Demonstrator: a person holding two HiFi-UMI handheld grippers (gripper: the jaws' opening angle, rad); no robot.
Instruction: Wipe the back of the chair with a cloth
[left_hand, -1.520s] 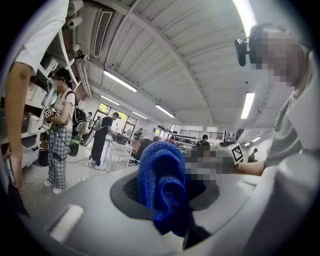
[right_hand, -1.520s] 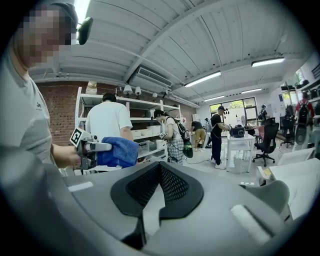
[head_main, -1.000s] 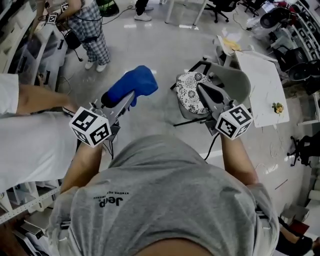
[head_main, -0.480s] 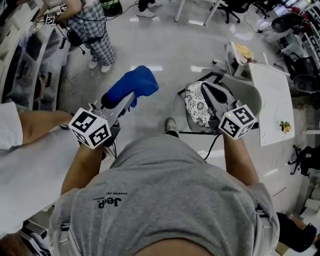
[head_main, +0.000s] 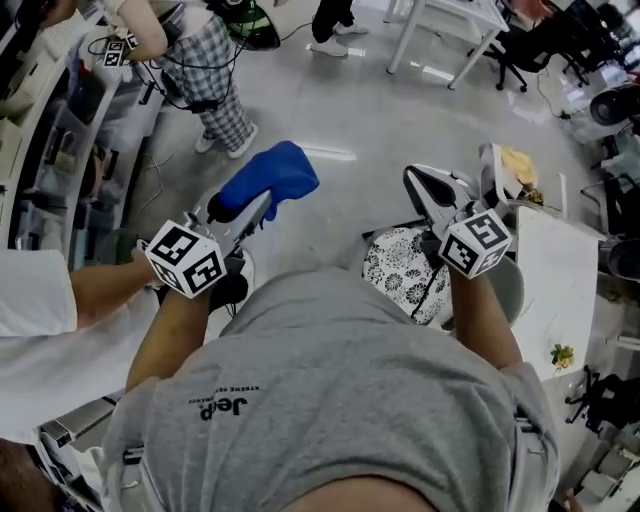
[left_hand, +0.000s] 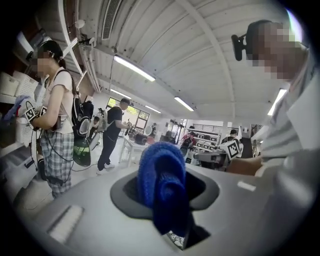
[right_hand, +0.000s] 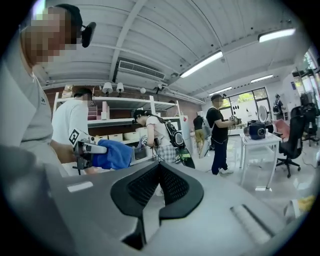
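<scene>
Evidently clamps blue cloth (head_main: 268, 175) in left gripper (head_main: 258, 207) for wiping chair (head_main: 508, 288); holds right gripper (head_main: 418, 180) closed, empty, spare.

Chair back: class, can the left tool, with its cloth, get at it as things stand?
Probably not directly. The left tool, shut on the blue cloth, hangs well to the left, while the chair back lies at the far right, beyond the right tool and forearm. It would have to cross over.
</scene>
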